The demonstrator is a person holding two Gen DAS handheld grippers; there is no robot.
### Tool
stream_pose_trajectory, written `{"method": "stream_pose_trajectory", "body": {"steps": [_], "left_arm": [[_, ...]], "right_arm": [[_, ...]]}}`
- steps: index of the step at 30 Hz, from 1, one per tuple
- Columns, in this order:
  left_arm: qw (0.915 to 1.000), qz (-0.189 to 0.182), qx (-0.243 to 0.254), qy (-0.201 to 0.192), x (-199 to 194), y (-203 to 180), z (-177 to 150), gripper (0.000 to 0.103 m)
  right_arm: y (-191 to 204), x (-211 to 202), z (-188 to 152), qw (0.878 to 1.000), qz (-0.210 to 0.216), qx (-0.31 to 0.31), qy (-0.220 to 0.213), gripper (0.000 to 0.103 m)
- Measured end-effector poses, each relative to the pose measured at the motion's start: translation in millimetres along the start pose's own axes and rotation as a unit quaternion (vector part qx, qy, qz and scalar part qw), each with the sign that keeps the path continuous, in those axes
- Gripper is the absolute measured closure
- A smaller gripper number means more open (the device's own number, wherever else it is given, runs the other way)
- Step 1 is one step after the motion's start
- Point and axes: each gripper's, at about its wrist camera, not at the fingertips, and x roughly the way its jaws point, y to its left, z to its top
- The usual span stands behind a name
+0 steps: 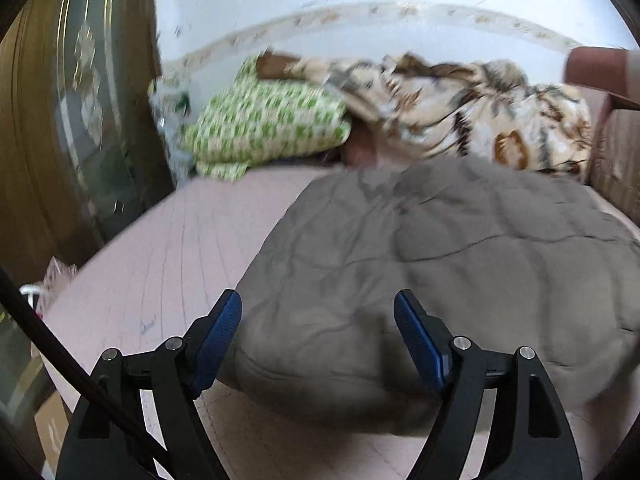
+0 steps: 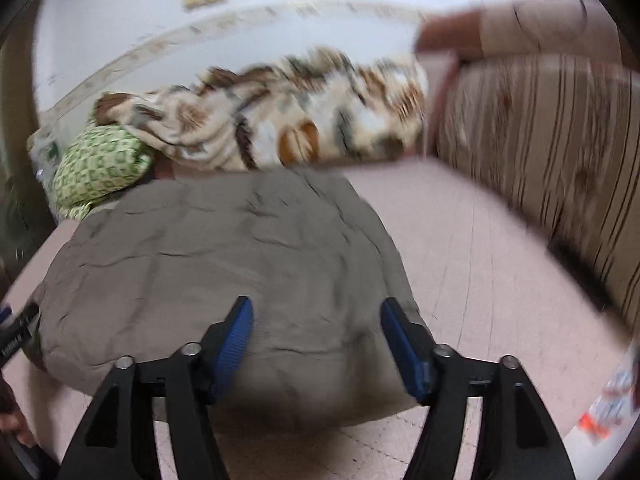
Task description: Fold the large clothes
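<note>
Filling the lower centre of both views, the puffy grey quilted garment (image 1: 460,264) (image 2: 224,256) is looking soft, bulky and light, best pinched along its near folded edge, while the left gripper (image 1: 318,312) and right gripper (image 2: 316,316) are hovering with jaws wide apart, gripping nothing.

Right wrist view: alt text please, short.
The right claw hangs open over the near edge of a folded grey quilted garment on a pink bed sheet. Behind lie a patterned blanket and a green pillow.

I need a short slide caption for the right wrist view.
Open right gripper above a folded grey quilted garment on a pink bed.
</note>
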Motion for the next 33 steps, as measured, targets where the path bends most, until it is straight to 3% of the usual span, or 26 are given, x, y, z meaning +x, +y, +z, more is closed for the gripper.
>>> {"method": "stream_pose_trajectory", "body": {"steps": [4, 10, 21, 33], "left_arm": [[0.9994, -0.025, 0.014, -0.018, -36, -14, -7, 0.019], [0.9979, -0.061, 0.02, 0.01, -54, -20, -32, 0.017], [0.9942, -0.077, 0.016, 0.073, -27, -21, -49, 0.017], [0.9826, -0.087, -0.012, 0.164, 16, -16, -67, 0.017]], "right_arm": [[41, -21, -11, 0.998, 0.036, -0.049, -0.017, 0.027], [82, -52, -40, 0.993, 0.074, -0.084, -0.029, 0.016], [90, -48, -70, 0.993, 0.057, -0.106, 0.002, 0.01], [92, -22, -79, 0.992, 0.063, -0.093, 0.053, 0.01]]}}
